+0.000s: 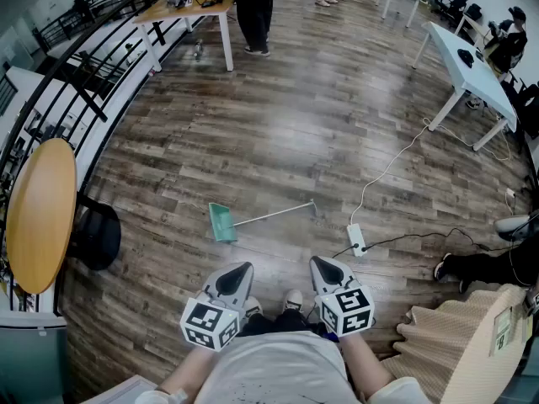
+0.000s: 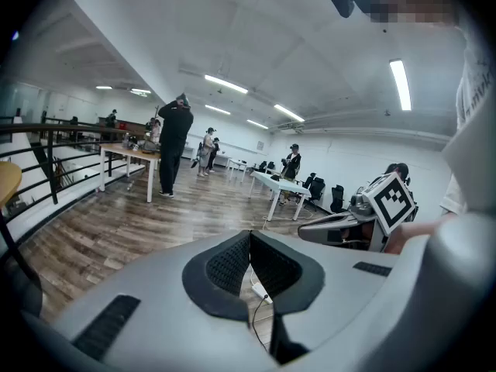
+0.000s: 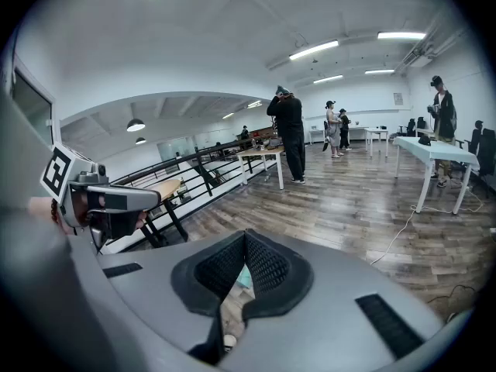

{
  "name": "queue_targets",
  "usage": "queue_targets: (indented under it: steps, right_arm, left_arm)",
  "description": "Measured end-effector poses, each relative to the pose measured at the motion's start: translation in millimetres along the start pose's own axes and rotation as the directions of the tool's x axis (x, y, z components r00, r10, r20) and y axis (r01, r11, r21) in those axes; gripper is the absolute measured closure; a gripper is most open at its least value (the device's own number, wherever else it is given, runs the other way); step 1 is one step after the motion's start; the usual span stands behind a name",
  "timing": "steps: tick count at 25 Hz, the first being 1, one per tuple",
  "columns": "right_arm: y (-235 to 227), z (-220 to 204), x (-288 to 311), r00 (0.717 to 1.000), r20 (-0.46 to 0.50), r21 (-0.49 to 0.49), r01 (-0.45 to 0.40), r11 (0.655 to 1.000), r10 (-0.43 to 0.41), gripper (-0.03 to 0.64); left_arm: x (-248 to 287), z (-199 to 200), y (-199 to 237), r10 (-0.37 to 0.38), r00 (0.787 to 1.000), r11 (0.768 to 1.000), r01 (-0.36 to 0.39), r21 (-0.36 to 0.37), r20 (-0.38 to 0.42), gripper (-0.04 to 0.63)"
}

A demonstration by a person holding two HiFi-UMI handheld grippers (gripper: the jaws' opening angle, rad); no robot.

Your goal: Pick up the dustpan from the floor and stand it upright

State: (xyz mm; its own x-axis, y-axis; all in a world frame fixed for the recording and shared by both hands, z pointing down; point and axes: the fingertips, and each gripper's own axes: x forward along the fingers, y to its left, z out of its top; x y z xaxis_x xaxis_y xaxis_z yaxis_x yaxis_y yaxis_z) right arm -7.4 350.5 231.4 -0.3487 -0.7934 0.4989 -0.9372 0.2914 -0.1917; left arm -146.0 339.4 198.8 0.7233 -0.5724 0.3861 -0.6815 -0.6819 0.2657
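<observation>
The dustpan (image 1: 223,223), a teal pan with a long thin metal handle (image 1: 274,215), lies flat on the wood floor in the head view, its handle running to the right. Both grippers hover low in front of the person's body, well short of it. The left gripper (image 1: 242,268) is shut and holds nothing, its tips (image 2: 249,233) meeting. The right gripper (image 1: 321,263) is also shut and empty, tips (image 3: 245,232) together. A sliver of the teal dustpan (image 3: 242,277) shows through the gap below the right jaws.
A white power strip (image 1: 356,239) with cables lies just right of the handle's end. A round wooden table (image 1: 38,213), a black stool (image 1: 97,236) and a railing are on the left. Corrugated cardboard (image 1: 459,335) stands at the right. A person (image 1: 253,11) and tables are far back.
</observation>
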Motion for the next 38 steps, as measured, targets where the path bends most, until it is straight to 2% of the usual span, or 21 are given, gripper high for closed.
queue_targets:
  steps: [15, 28, 38]
  right_arm:
    - [15.2, 8.3, 11.3, 1.000, 0.002, 0.005, 0.023, 1.000, -0.023, 0.591]
    - [24.4, 18.8, 1.4, 0.987, 0.062, 0.076, 0.142, 0.987, -0.147, 0.591]
    - [15.4, 22.2, 28.6, 0.990, 0.063, 0.078, 0.123, 0.989, -0.128, 0.591]
  left_arm:
    - [-12.4, 7.8, 21.4, -0.014, 1.000, 1.000, 0.014, 0.026, 0.011, 0.571]
    - [-43.9, 0.6, 52.1, -0.066, 0.998, 0.998, 0.066, 0.014, 0.006, 0.571]
    - [-26.4, -2.0, 69.4, -0.060, 0.998, 0.998, 0.060, 0.005, 0.004, 0.571]
